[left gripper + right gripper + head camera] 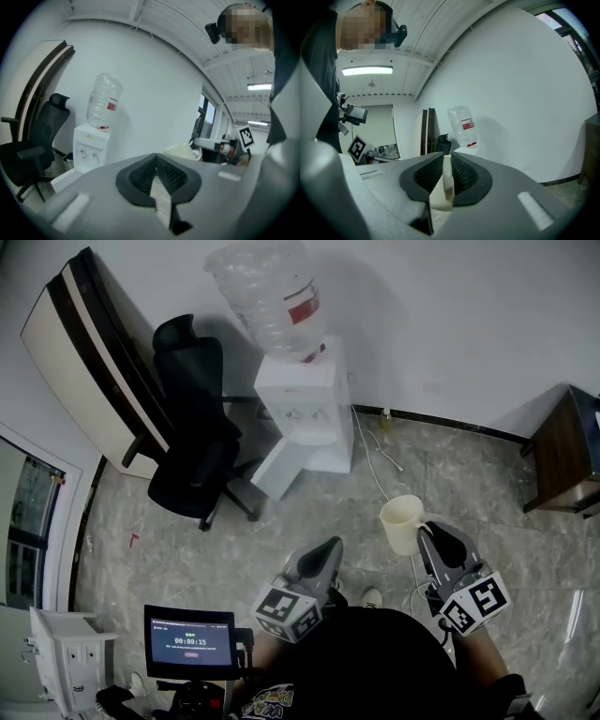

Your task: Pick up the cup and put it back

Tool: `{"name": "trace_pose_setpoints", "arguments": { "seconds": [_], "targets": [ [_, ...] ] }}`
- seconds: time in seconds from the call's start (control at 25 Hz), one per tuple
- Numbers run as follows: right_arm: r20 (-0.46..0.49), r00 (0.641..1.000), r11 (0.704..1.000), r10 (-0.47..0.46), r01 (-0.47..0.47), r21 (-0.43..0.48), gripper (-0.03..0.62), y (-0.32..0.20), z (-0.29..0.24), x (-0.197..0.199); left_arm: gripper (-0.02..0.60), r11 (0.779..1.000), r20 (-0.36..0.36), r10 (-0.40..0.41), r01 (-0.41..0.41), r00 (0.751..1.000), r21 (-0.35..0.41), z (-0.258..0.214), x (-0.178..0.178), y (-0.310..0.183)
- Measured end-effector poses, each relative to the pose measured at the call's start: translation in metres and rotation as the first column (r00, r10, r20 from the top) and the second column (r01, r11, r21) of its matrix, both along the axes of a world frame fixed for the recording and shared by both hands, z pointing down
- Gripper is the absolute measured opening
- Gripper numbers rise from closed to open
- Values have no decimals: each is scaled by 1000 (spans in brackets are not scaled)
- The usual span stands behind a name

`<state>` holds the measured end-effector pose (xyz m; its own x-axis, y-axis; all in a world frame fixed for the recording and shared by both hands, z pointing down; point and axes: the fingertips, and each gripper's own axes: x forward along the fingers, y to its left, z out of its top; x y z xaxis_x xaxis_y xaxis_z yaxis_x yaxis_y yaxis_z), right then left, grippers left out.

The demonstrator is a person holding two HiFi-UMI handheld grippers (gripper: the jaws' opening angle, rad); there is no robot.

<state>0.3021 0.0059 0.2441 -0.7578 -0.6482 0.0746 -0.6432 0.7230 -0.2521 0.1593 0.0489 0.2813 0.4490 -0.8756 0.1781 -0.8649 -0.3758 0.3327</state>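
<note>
A cream cup (403, 521) hangs in the air over the tiled floor, held by its handle side in my right gripper (427, 532). In the right gripper view a thin cream part of the cup (447, 185) stands pinched between the two black pads, and the right gripper (446, 172) is shut on it. My left gripper (328, 547) is lower left of the cup, apart from it. In the left gripper view its jaws (156, 158) meet at the tip with nothing between them. The cup (180, 151) shows beyond them to the right.
A white water dispenser (302, 418) with a clear bottle (272, 296) stands by the far wall. A black office chair (192, 437) and a leaning board (89, 362) are at the left. A dark wooden cabinet (567, 451) is at the right, a small screen (190, 641) near the bottom left.
</note>
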Motion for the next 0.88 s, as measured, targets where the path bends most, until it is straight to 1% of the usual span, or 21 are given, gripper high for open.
{"name": "trace_pose_setpoints", "arguments": {
  "seconds": [0.16,0.28,0.4,0.52,0.64,0.76,0.88],
  "targets": [
    [-22,999,1000,-31,31,4,54,-29,2,-34,5,999,0,-42,42,999,13,5,-37,-20],
    [-37,998,999,-41,41,2,54,-58,2,-69,5,998,-28,-68,69,997,10,5,-73,-46],
    [-48,997,998,-57,57,1,54,-88,-1,-110,5,997,-51,-74,74,996,5,3,-109,-77],
    [-49,996,997,-73,74,3,54,-122,-3,-153,5,997,-47,-72,72,996,2,5,-144,-107],
    [-40,995,996,-92,92,-1,54,-156,1,-198,5,996,-40,-83,82,996,-18,10,-183,-134],
    [-35,991,992,-128,127,-13,54,-186,6,-240,5,990,-64,-132,129,989,-50,16,-220,-158],
    [-35,981,982,-189,188,-20,54,-196,12,-262,5,981,-88,-184,177,979,-81,23,-235,-161]
  ]
}}
